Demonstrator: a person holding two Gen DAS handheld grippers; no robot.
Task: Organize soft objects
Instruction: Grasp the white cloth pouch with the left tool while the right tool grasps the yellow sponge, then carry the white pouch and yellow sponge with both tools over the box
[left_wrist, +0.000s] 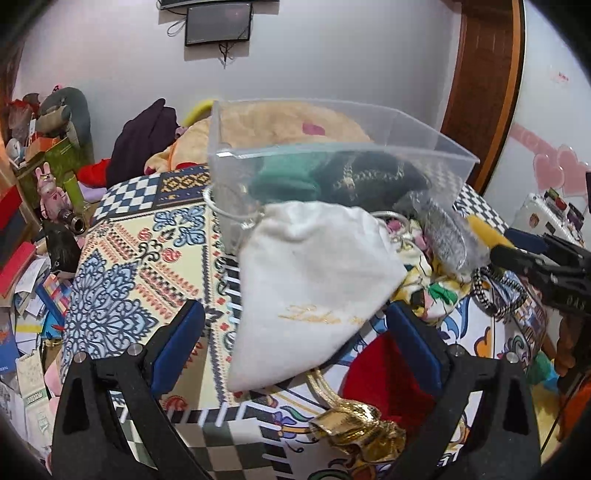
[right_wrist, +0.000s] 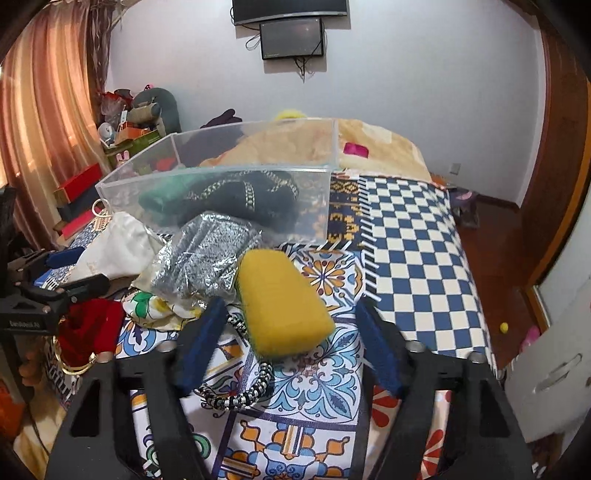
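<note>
A clear plastic bin (left_wrist: 424, 149) (right_wrist: 325, 206) stands on the patterned bed cover and holds a green cloth (left_wrist: 284, 177) and a black knit piece (right_wrist: 255, 199). A white drawstring pouch (left_wrist: 310, 291) (right_wrist: 118, 243) lies in front of the bin, between the open fingers of my left gripper (left_wrist: 299, 343). A yellow sponge (right_wrist: 280, 302) lies between the open fingers of my right gripper (right_wrist: 291, 343); neither touches its object. A silver-grey pouch (right_wrist: 207, 254), a red pouch (left_wrist: 388, 376) and a gold pouch (left_wrist: 354, 432) lie nearby.
A black-and-white braided cord (right_wrist: 243, 391) lies under the sponge. A floral cloth (right_wrist: 155, 310) sits beside the silver pouch. Peach bedding (right_wrist: 373, 147) is piled behind the bin. Clutter fills the floor at the left (left_wrist: 33, 280). The bed edge drops off at the right (right_wrist: 476, 280).
</note>
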